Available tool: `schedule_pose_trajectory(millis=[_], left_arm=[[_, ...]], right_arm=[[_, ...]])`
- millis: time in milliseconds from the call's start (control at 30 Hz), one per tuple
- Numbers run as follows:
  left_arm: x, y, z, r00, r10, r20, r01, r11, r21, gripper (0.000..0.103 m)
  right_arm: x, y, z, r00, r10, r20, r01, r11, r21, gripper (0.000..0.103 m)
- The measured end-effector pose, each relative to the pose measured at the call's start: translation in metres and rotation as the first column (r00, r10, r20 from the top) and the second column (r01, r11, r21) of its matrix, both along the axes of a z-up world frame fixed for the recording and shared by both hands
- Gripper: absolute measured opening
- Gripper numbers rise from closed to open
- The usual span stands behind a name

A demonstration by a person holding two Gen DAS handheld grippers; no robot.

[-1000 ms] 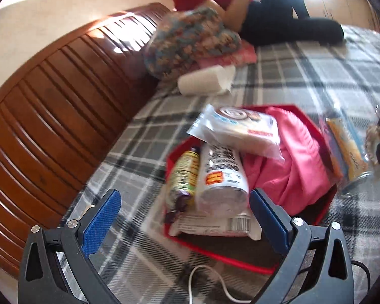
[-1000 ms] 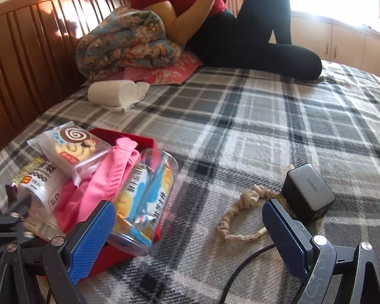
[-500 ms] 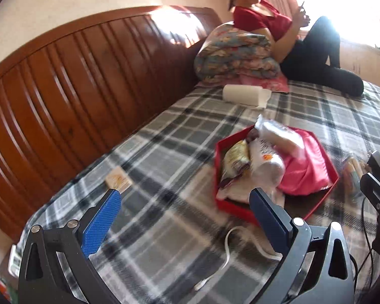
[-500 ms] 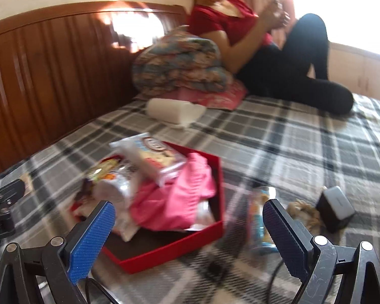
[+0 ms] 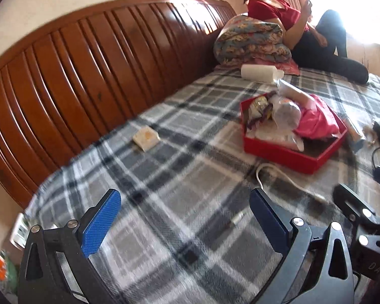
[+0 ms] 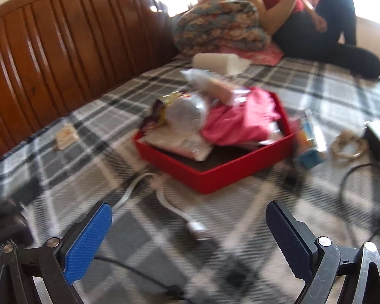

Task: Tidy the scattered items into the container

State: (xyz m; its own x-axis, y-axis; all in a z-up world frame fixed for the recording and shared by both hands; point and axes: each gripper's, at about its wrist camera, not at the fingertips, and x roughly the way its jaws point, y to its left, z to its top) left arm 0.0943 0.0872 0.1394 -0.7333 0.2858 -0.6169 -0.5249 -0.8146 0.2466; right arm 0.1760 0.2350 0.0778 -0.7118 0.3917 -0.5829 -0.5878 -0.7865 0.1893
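Observation:
A red tray (image 5: 286, 155) (image 6: 215, 174) sits on the plaid bed cover, holding snack packets and a pink cloth (image 6: 240, 121). A clear tube of snacks (image 6: 310, 139) lies just right of the tray, with a beige hair tie (image 6: 348, 147) and a black charger (image 6: 378, 139) further right. A white cable (image 5: 288, 179) (image 6: 174, 210) lies in front of the tray. A small yellow-white packet (image 5: 146, 137) (image 6: 65, 136) lies far left near the headboard. My left gripper (image 5: 185, 214) and right gripper (image 6: 188, 225) are both open and empty, well back from the tray.
A wooden headboard (image 5: 88, 63) runs along the left. A person in a red top (image 5: 304, 25) sits at the far end beside a floral quilt (image 6: 220, 25) and a white roll (image 6: 217, 60). A black cable (image 6: 362, 190) loops at the right.
Both grippers have drawn back and away from the tray, which now looks much smaller. The clear tube has gone from leaning on the tray to lying beside it.

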Motion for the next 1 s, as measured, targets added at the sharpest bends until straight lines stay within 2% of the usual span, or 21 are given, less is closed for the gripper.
schedule_pose_trajectory(millis=[167, 267, 333, 433, 567, 600, 633, 700, 767, 833, 900, 1000], left_arm=[[-0.018, -0.020, -0.034, 0.991, 0.074, 0.116, -0.071, 0.997, -0.028, 0.103], [-0.022, -0.021, -0.047, 0.987, 0.090, 0.134, -0.083, 0.995, -0.058, 0.103], [-0.021, -0.018, -0.050, 0.986, 0.071, 0.151, -0.063, 0.996, -0.057, 0.103], [-0.018, -0.009, -0.052, 0.988, 0.035, 0.150, -0.025, 0.997, -0.068, 0.103], [-0.021, 0.003, -0.055, 0.988, 0.006, 0.153, 0.005, 0.997, -0.076, 0.103], [-0.023, 0.007, -0.056, 0.987, -0.001, 0.164, 0.014, 0.997, -0.078, 0.103], [-0.024, 0.011, -0.057, 0.985, -0.007, 0.173, 0.022, 0.996, -0.081, 0.103], [-0.028, 0.020, -0.058, 0.982, -0.025, 0.186, 0.043, 0.995, -0.090, 0.103], [-0.029, 0.030, -0.059, 0.981, -0.045, 0.188, 0.063, 0.994, -0.094, 0.103], [-0.031, 0.039, -0.060, 0.979, -0.060, 0.197, 0.079, 0.993, -0.086, 0.103], [-0.033, 0.048, -0.062, 0.971, -0.074, 0.227, 0.089, 0.994, -0.060, 0.103], [-0.034, 0.058, -0.068, 0.957, -0.083, 0.278, 0.104, 0.993, -0.061, 0.103]], right_arm=[[-0.017, -0.011, -0.002, 0.997, 0.014, 0.071, -0.022, 0.992, 0.121, 0.101], [-0.010, 0.001, 0.002, 0.994, -0.078, 0.079, 0.059, 0.973, 0.223, 0.101], [-0.006, 0.026, 0.007, 0.987, -0.142, 0.077, 0.118, 0.959, 0.258, 0.103], [0.001, 0.094, 0.008, 0.963, -0.257, 0.075, 0.239, 0.952, 0.193, 0.103], [0.014, 0.180, -0.023, 0.899, -0.422, 0.112, 0.431, 0.900, -0.067, 0.103], [0.018, 0.196, -0.034, 0.888, -0.443, 0.127, 0.458, 0.879, -0.136, 0.097], [0.022, 0.207, -0.044, 0.883, -0.452, 0.128, 0.470, 0.863, -0.186, 0.087], [0.030, 0.219, -0.057, 0.895, -0.439, 0.086, 0.444, 0.852, -0.276, 0.078], [0.033, 0.222, -0.061, 0.897, -0.437, 0.069, 0.438, 0.858, -0.269, 0.071], [0.022, 0.219, -0.061, 0.902, -0.410, 0.138, 0.430, 0.885, -0.178, 0.063], [0.004, 0.218, -0.062, 0.903, -0.373, 0.214, 0.400, 0.912, -0.097, 0.063], [-0.014, 0.223, -0.060, 0.909, -0.334, 0.249, 0.358, 0.932, -0.054, 0.055]])
